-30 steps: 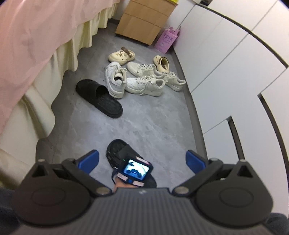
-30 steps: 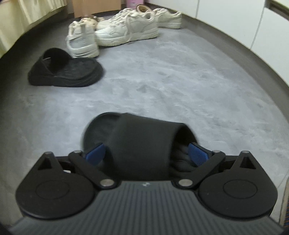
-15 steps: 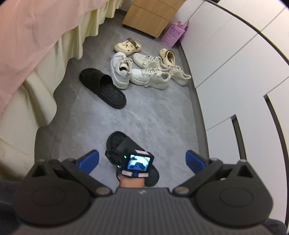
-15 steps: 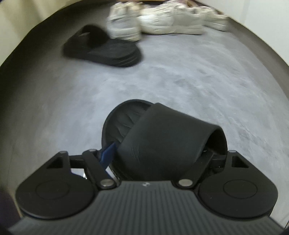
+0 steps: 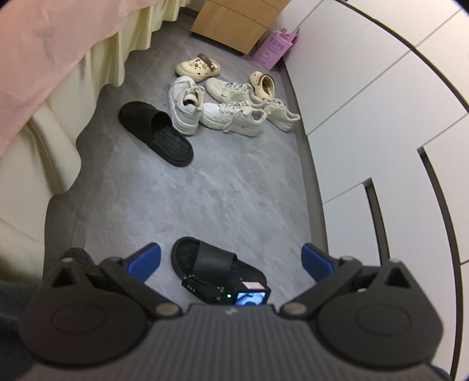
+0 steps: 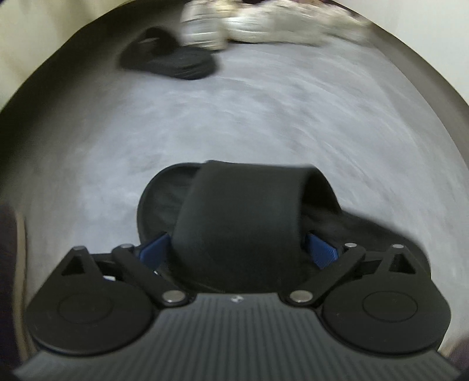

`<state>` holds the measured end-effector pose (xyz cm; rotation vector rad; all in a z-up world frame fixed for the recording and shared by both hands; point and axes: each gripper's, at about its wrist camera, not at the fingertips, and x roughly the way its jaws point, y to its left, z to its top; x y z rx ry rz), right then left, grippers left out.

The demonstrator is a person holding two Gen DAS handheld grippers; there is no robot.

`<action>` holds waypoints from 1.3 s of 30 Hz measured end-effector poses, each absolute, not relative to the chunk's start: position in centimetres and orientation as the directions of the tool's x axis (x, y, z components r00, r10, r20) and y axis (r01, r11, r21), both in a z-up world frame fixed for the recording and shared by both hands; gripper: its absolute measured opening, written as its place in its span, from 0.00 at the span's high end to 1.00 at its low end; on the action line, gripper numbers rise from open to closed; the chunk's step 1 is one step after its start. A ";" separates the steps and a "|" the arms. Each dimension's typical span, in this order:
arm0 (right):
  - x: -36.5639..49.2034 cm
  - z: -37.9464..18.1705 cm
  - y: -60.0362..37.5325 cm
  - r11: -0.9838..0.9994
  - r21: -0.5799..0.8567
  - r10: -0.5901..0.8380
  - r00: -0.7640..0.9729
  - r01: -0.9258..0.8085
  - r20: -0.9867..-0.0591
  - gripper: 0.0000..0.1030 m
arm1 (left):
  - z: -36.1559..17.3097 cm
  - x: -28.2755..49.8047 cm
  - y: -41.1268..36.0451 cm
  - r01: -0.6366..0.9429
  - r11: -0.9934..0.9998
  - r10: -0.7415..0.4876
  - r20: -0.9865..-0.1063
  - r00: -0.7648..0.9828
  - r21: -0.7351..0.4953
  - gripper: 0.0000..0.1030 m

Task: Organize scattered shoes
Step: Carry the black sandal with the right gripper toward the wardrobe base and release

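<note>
A black slide (image 5: 217,260) lies on the grey floor just below my left gripper (image 5: 231,258), which hangs open with nothing between its blue fingers. My right gripper (image 6: 236,252) straddles that slide's wide strap (image 6: 243,217). Its jaws are opening, and the blue pads stand at either side of the strap. The matching black slide (image 5: 155,132) lies farther off, blurred in the right wrist view (image 6: 170,61). Beyond it are several white sneakers (image 5: 231,117) and two cream clogs (image 5: 196,66).
A bed with a pink cover and cream skirt (image 5: 44,102) lines the left side. White cabinet doors (image 5: 381,117) run along the right. A cardboard box (image 5: 234,20) and a pink bag (image 5: 275,47) stand at the far end. Bare floor (image 5: 205,199) separates the two slides.
My right gripper squeezed the near slide's strap, then spread wide again. The slide has turned, its heel now swung to the right. The right wrist view swung sideways and is blurred.
</note>
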<state>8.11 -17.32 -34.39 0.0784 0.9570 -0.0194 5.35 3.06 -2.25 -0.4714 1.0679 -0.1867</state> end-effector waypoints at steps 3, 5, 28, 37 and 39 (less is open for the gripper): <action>7.0 -33.4 -16.7 0.977 0.059 -0.081 0.609 0.207 -0.789 0.02 | -2.2 5.2 2.7 -0.070 0.889 -0.367 -0.797 0.479 -0.452 0.00; 7.0 -33.5 -14.8 0.977 0.008 -0.123 0.599 0.211 -0.792 0.01 | -2.2 5.1 2.7 -0.070 0.892 -0.362 -0.798 0.483 -0.447 0.00; 11.5 -36.3 -20.6 0.955 -0.282 -0.177 0.586 -0.093 -0.791 0.11 | -3.0 5.5 2.3 -0.102 0.898 -0.340 -0.823 0.455 -0.428 0.00; 11.9 -36.5 -28.8 0.959 -0.261 -0.151 0.573 -0.114 -0.805 0.11 | -3.6 5.7 0.6 -0.067 0.918 -0.326 -0.842 0.430 -0.390 0.00; 12.0 -36.6 -30.7 0.963 -0.252 -0.156 0.572 -0.093 -0.806 0.11 | -3.8 5.6 -0.1 -0.054 0.923 -0.323 -0.846 0.425 -0.380 0.00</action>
